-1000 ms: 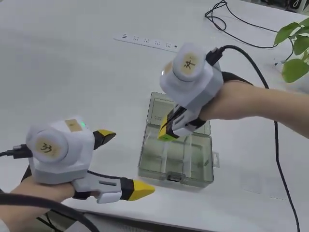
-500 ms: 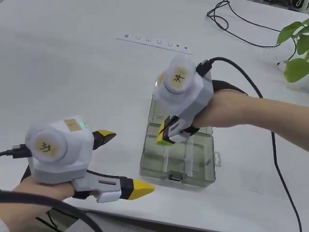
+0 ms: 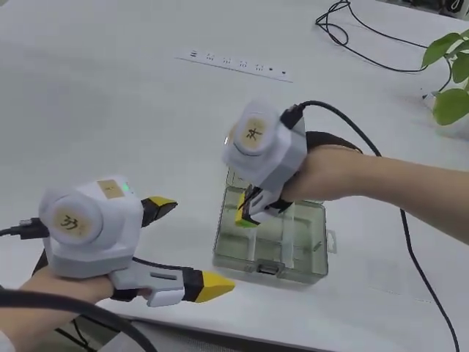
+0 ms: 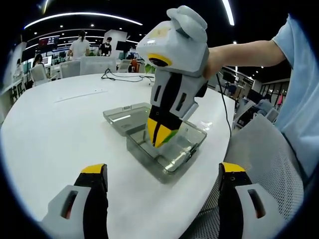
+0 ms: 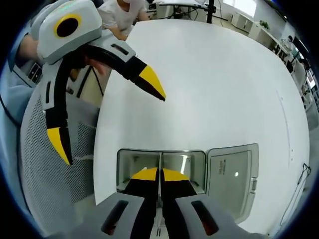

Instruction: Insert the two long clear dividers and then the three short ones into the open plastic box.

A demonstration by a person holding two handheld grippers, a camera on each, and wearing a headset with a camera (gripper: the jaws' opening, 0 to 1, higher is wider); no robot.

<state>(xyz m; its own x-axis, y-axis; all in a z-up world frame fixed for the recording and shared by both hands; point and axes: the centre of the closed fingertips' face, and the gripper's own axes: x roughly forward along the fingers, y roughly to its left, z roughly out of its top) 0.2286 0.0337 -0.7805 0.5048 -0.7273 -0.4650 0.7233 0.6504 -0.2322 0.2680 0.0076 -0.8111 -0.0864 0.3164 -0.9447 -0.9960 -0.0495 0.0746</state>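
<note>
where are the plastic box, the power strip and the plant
plastic box [image 3: 300, 270], head view, on its front wall
power strip [image 3: 234, 64], head view, middle of its top face
plant [image 3: 448, 105], head view, on the large lower leaf

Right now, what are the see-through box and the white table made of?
The box looks like clear, glossy, greenish plastic: the table shows through its walls. The table looks smooth and white, maybe laminate; that is hard to tell.
</note>
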